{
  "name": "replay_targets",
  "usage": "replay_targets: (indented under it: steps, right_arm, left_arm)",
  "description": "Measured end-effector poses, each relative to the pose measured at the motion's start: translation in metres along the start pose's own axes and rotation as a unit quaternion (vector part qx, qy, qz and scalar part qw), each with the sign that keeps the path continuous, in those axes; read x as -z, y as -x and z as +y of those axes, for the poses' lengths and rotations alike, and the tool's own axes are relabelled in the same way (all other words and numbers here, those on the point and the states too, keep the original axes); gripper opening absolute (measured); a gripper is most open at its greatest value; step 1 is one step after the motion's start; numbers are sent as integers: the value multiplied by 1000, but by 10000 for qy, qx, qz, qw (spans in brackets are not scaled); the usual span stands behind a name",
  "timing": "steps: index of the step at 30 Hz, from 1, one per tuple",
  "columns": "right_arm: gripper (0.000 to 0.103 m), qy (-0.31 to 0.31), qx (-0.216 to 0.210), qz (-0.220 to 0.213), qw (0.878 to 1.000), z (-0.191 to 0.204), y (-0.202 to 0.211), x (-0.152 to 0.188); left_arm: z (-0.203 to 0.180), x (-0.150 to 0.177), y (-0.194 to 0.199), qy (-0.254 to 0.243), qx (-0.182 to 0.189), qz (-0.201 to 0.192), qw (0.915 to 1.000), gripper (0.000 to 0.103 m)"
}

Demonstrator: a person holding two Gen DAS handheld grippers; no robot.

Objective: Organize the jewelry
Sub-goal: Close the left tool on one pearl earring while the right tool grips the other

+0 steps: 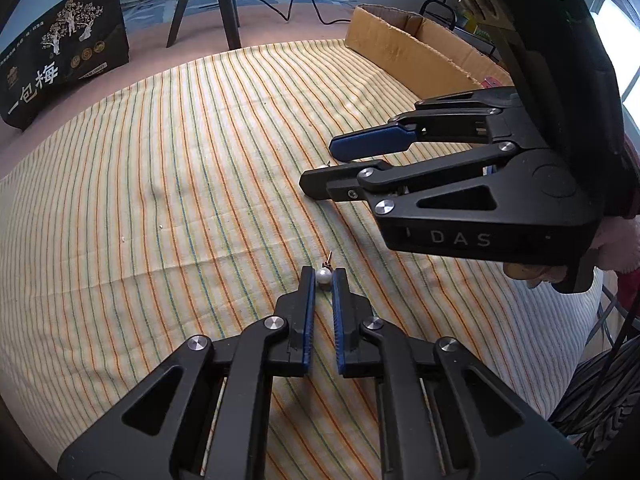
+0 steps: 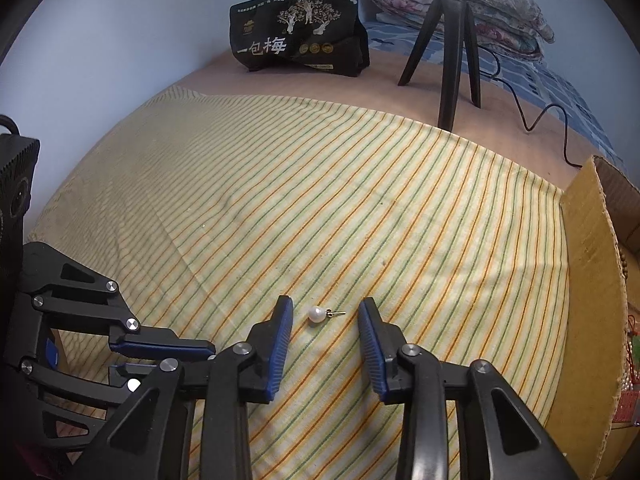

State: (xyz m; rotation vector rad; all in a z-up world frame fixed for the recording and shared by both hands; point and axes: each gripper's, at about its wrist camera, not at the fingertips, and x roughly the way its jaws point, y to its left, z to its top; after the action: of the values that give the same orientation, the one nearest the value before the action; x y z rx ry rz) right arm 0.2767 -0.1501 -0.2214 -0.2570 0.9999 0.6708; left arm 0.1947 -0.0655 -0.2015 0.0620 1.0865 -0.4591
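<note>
A white pearl earring (image 1: 322, 277) with a thin gold post lies on the striped cloth (image 1: 180, 200), and my left gripper (image 1: 323, 272) is shut on it at the very fingertips. A second pearl earring (image 2: 315, 314) rests on the cloth between the blue pads of my right gripper (image 2: 326, 304). That gripper is open, with a gap on each side of the pearl. In the left wrist view the right gripper (image 1: 320, 166) hovers just beyond and to the right of the left one. In the right wrist view the left gripper (image 2: 200, 354) reaches in from the left, its tips partly hidden.
A cardboard box (image 2: 592, 260) stands along the right edge of the cloth, with beads and red items inside. Beyond the cloth are a black printed bag (image 2: 300, 40), a tripod (image 2: 452, 40) with a cable, and folded quilts. A person's hand holds the right gripper.
</note>
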Motion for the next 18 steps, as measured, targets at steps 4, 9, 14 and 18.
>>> replay_targets:
  steps: [4, 9, 14, 18]
  right_arm:
    - [28, 142, 63, 0, 9999, 5, 0, 1]
    - [21, 240, 104, 23, 9997, 8, -1, 2]
    - [17, 291, 162, 34, 9994, 9, 0, 4]
    - [17, 283, 155, 27, 9995, 10, 1, 3]
  left_arm:
    - [1, 1, 1, -1, -1, -7, 10000, 6]
    - [1, 1, 1, 5, 5, -4, 10000, 6]
    - [3, 1, 3, 22, 8, -16, 10000, 6]
    - [4, 2, 6, 28, -12, -24, 10000, 6]
